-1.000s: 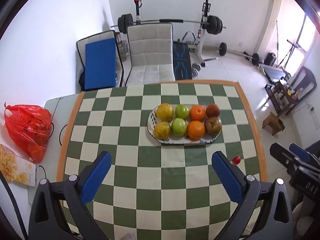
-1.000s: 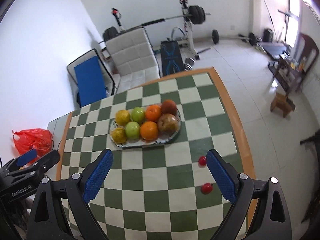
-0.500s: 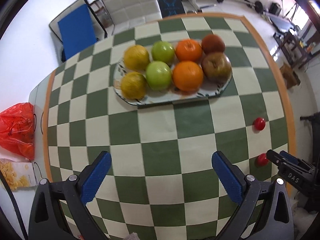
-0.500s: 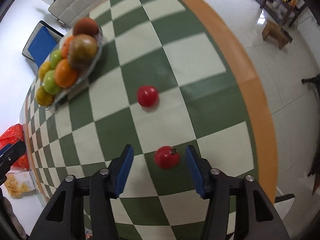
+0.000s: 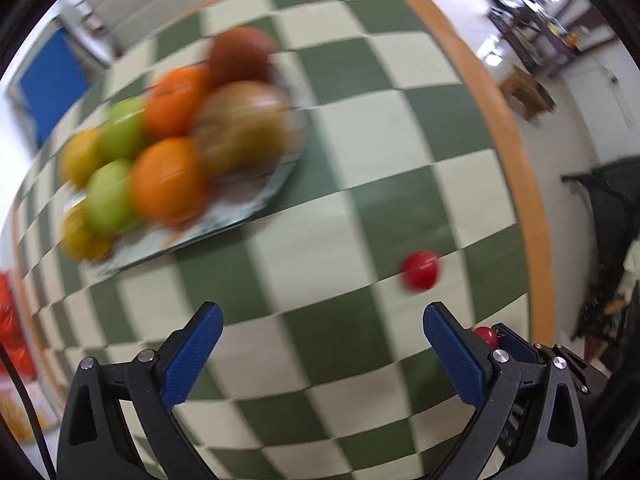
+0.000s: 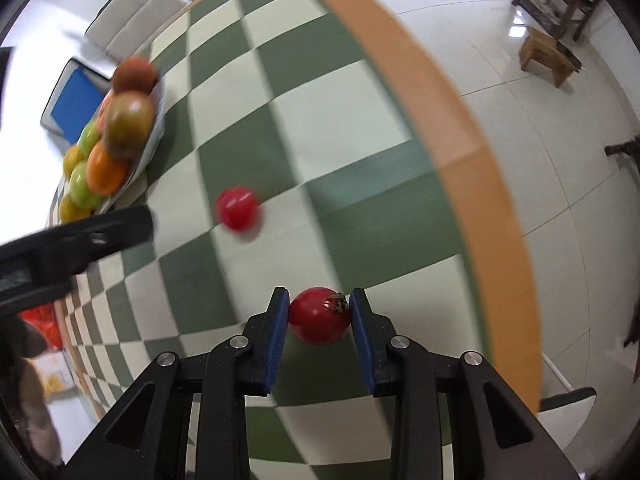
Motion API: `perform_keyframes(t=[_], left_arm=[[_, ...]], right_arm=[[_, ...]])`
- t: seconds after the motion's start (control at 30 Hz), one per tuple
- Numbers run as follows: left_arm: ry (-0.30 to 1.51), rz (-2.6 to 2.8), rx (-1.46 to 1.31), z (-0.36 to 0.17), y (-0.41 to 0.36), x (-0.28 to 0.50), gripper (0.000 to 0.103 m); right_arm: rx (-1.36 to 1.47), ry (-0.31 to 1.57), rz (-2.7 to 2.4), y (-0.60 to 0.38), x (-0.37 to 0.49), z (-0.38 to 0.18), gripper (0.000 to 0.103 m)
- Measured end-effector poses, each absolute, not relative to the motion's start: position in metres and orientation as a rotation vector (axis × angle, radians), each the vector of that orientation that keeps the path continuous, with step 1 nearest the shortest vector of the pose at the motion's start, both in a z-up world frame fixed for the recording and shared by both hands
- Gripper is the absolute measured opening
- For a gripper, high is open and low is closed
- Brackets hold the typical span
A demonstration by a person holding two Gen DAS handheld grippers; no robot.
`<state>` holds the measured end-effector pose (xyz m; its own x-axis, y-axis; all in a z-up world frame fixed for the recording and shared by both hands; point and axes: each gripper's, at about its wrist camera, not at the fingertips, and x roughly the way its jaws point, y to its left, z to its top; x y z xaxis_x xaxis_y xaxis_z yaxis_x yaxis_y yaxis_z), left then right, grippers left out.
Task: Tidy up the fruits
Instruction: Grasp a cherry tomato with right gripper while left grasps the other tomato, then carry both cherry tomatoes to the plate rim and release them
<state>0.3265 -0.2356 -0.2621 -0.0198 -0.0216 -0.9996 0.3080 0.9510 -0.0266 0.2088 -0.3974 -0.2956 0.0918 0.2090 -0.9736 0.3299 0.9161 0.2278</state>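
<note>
cherry tomato with stem [image 6: 318, 315] sits between the blue pads [image 6: 277, 334] of the right claw [image 6: 319, 320], both pads touching or very nearly touching its sides; claw is narrowed onto it, and the tomato seems to rest on a green square of the checkered counter [image 6: 320, 128] near the orange border, though i cannot tell whether it is lifted clear. in the left wrist view the same tomato [image 5: 486, 335] shows only as a small red patch behind that claw's right finger. second cherry tomato [image 6: 238, 213] lies loose on the counter, apart from the first, farther in from the edge, between the gripped one and the plate; blurred in both views [image 5: 420, 270]. left claw [image 5: 320, 350] is spread wide with nothing between its pads [image 5: 192, 360], hovering over the counter; the loose tomato lies ahead of its right finger, not touching. one black finger of the left claw crosses the left side of the right wrist view [image 6: 76, 236]. plate [image 5: 256, 204] sits toward the far left part of the counter, well apart from both tomatoes, and carries fruit in two rows: yellow fruits [image 5: 80, 156], green apples [image 5: 108, 196], oranges [image 5: 168, 180] and brownish-red fruits [image 5: 244, 124], all motion-blurred. beyond the counter: a pale padded chair [image 6: 136, 12], a blue folded item [image 6: 74, 106], a red plastic bag [image 5: 10, 320] at the left edge, a small wooden stool [image 6: 550, 54] on the tiled floor.
</note>
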Motion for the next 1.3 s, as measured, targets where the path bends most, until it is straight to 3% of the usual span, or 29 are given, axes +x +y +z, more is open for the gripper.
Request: perform_keyframes(t=[0.03,0.1,0.2,0.27,0.37,0.4,0.7,1.03,1.3], left_arm=[[1.579,-0.295,0.238,-0.268,-0.247,0.328,0.096],[1.598,-0.327,0.275,-0.281,-0.265,0.329,0.077],[1.641,-0.359,0.309,-0.302,-0.284,0.328,0.059],[1.66,-0.374,0.304,-0.311,-0.288,0.326,0.053],[1.672,-0.383,0.303,-0.315,-0.294,0.323,0.027],[1.672,-0.384,0.299,-0.315,-0.293,0.322,0.025],[1.623,-0.358,0.149,-0.283,-0.251,0.318,0.025],[1.556,-0.182,-0.225,-0.223,-0.086,0.323,0.025],[1.578,-0.076,-0.467,-0.24,-0.021,0.361,0.025]], right_arm=[[0.446,1.493,-0.105,-0.403,0.21,-0.296,0.034],[0.458,1.497,-0.126,-0.415,0.21,-0.299,0.034],[0.463,1.498,-0.149,-0.426,0.208,-0.301,0.034],[0.467,1.496,-0.154,-0.428,0.208,-0.3,0.034],[0.474,1.496,-0.153,-0.432,0.212,-0.299,0.034],[0.475,1.495,-0.151,-0.432,0.212,-0.298,0.034],[0.456,1.461,-0.096,-0.427,0.225,-0.273,0.034],[0.596,1.405,0.136,-0.338,0.278,-0.245,0.034],[0.627,1.404,0.191,-0.273,0.341,-0.27,0.034]])
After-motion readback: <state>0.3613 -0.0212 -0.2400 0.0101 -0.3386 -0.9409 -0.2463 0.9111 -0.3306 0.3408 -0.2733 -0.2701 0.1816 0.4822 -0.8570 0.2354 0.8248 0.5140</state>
